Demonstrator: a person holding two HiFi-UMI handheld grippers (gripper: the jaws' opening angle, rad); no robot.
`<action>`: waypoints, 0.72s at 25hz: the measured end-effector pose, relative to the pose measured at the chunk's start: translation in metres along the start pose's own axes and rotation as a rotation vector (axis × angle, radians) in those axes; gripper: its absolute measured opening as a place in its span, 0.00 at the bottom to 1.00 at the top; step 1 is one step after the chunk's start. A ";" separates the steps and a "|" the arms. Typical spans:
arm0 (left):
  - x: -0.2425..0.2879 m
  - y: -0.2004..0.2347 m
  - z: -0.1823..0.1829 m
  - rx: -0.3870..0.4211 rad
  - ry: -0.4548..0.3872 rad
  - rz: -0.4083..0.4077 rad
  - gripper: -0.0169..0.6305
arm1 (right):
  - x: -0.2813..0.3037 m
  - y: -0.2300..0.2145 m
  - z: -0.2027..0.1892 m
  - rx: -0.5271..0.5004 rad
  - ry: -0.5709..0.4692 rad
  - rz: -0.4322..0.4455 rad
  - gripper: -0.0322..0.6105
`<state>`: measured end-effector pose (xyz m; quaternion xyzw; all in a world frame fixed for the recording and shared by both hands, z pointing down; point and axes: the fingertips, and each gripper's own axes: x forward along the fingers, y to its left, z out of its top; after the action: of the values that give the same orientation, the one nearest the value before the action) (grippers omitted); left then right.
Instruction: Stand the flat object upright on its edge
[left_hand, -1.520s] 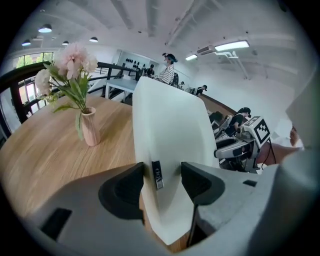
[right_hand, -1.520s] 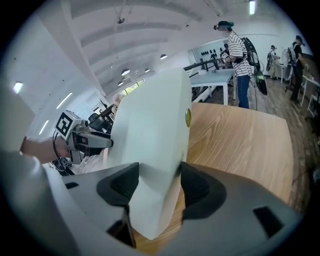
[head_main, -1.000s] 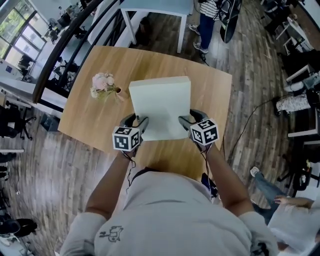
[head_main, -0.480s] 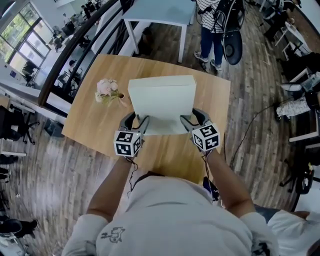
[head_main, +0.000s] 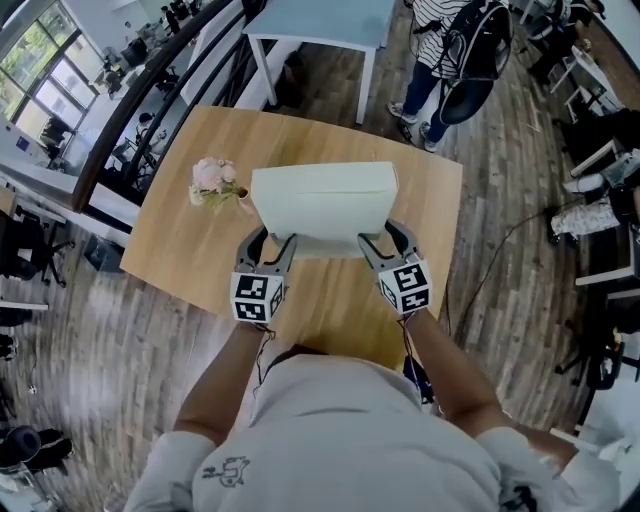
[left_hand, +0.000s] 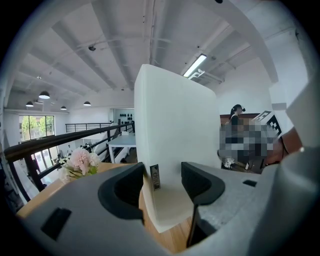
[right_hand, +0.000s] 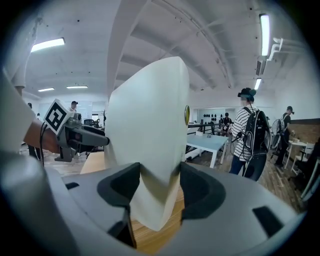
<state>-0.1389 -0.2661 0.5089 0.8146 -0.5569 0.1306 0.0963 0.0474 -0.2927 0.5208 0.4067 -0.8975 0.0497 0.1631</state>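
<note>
A large open office with a dark plank floor (head_main: 80, 330) was seen from above, looking steeply down. A light wooden table (head_main: 180, 240) with rounded corners filled the middle of the view. A person in a pale grey shirt (head_main: 340, 440) stood at its near side, both forearms reaching forward over the wood. Beyond the table's far edge stood a smaller white table (head_main: 320, 20). Right of that, a bystander (head_main: 450, 50) in a striped top carried a dark backpack.

On the wooden table, near its middle, was the flat object (head_main: 322, 205), a thick, pale, whitish slab. It was tilted, with its near edge held above the wood. The gripper views showed its near corners hanging over bare table. Whether its far edge touched the table could not be told.

The left gripper (head_main: 272, 245) was clamped on the slab's near left corner, one jaw against each broad face. The right gripper (head_main: 385, 240) was clamped the same way on the near right corner, its pads pressing both faces. Each gripper carried a cube of black-and-white square markers on the side nearer the person.

A small bunch of pink and white flowers (head_main: 212, 178) lay on the table just left of the slab, apart from it.
</note>
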 end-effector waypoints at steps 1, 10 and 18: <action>0.002 0.001 -0.002 0.005 0.000 0.002 0.40 | 0.003 0.000 -0.002 -0.003 0.003 -0.004 0.45; 0.017 0.008 -0.031 0.030 0.011 0.011 0.40 | 0.022 0.000 -0.034 -0.011 0.043 -0.036 0.45; 0.039 0.009 -0.063 0.038 0.048 -0.009 0.40 | 0.037 -0.003 -0.072 0.007 0.104 -0.066 0.45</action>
<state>-0.1400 -0.2848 0.5816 0.8153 -0.5483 0.1602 0.0944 0.0450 -0.3056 0.6009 0.4335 -0.8737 0.0685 0.2097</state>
